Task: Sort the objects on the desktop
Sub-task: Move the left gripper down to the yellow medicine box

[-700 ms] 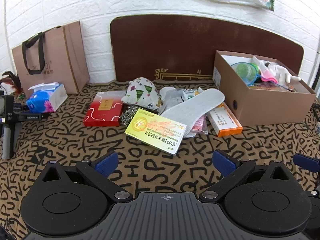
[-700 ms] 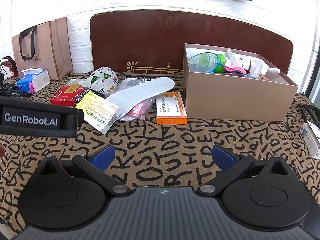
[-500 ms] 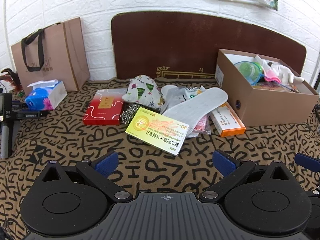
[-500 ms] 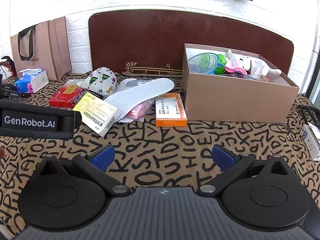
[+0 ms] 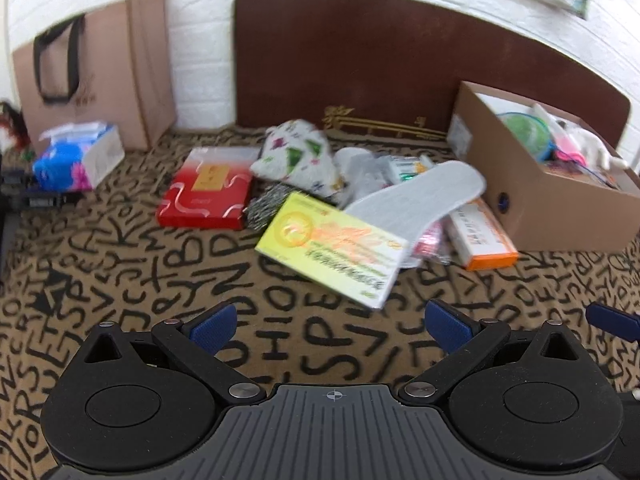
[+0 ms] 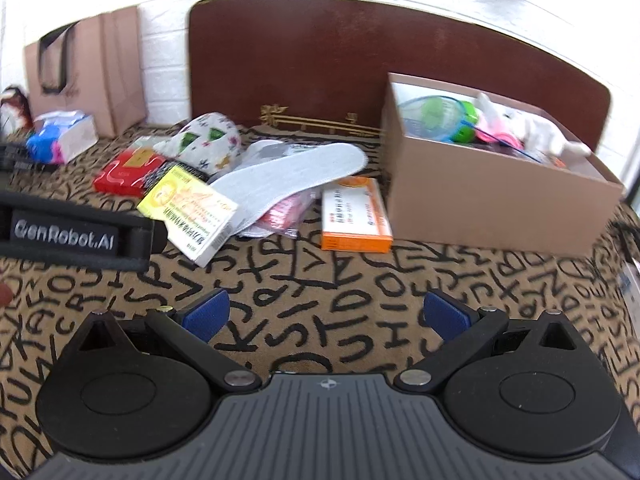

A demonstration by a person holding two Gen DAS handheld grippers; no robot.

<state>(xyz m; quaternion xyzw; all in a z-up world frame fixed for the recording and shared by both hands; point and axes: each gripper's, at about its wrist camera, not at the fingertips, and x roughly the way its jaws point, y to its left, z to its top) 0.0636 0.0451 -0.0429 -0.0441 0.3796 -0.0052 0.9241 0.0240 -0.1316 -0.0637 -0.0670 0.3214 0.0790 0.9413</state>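
A pile lies mid-table: a yellow medicine box [image 5: 334, 249] [image 6: 188, 211], a white insole [image 5: 416, 200] [image 6: 292, 178], an orange-and-white box [image 5: 482, 240] [image 6: 356, 220], a red box [image 5: 206, 194] [image 6: 126, 172], a patterned cloth [image 5: 298, 156] [image 6: 208, 146]. A brown cardboard box [image 5: 560, 204] [image 6: 492, 196] with toys stands at the right. My left gripper [image 5: 330, 326] is open and empty, short of the yellow box. My right gripper [image 6: 326, 314] is open and empty, short of the orange box.
A paper bag [image 5: 96, 68] [image 6: 88, 72] and a tissue pack [image 5: 76, 156] [image 6: 62, 138] stand at the back left. A dark headboard [image 5: 400, 64] lines the back wall. The left gripper's body [image 6: 76, 234] crosses the right wrist view's left edge.
Both grippers have moved forward toward the pile, so the objects look larger and slightly blurred. Both stay open and empty.
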